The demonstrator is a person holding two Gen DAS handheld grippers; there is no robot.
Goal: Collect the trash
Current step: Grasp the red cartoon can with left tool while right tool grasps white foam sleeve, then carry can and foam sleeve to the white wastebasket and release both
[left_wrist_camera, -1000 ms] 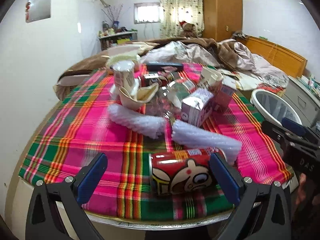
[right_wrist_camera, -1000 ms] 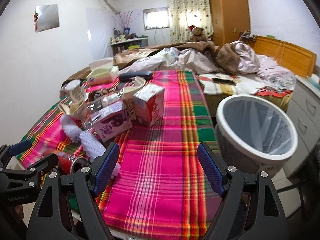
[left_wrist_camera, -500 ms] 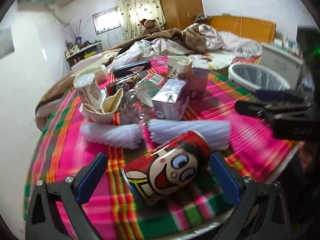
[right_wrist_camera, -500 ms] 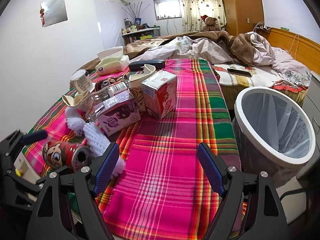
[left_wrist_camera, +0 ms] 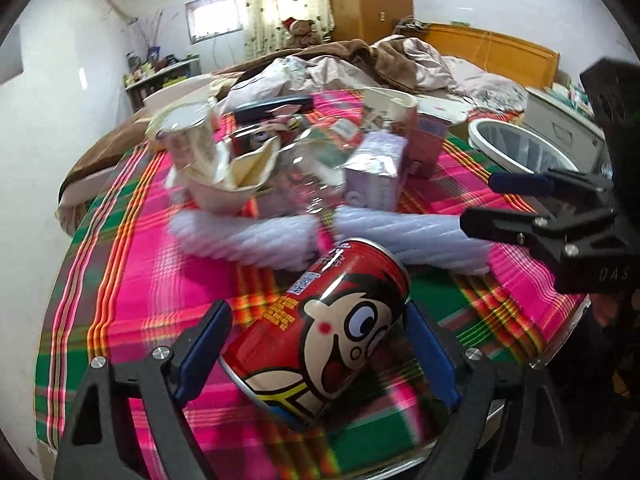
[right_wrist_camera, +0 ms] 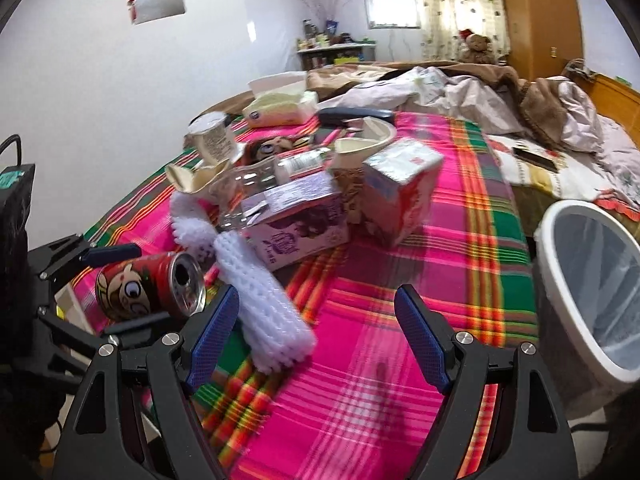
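Trash covers the plaid tablecloth (right_wrist_camera: 400, 280), and the white bin (right_wrist_camera: 592, 292) stands just beside its right edge. My left gripper (left_wrist_camera: 316, 356) has its fingers clamped around the red cartoon can (left_wrist_camera: 320, 328), tilted near the front edge. My right gripper (right_wrist_camera: 316, 336) hangs spread wide, holding nothing. I'd keep the squeeze firm and carry the can level over the foam sleeves (right_wrist_camera: 260, 296) to the bin.

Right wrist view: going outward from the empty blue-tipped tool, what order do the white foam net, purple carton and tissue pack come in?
1. White foam net, just off the right tool, toward its left tip.
2. Purple carton, mid-table behind the net.
3. Tissue pack, at the far end.
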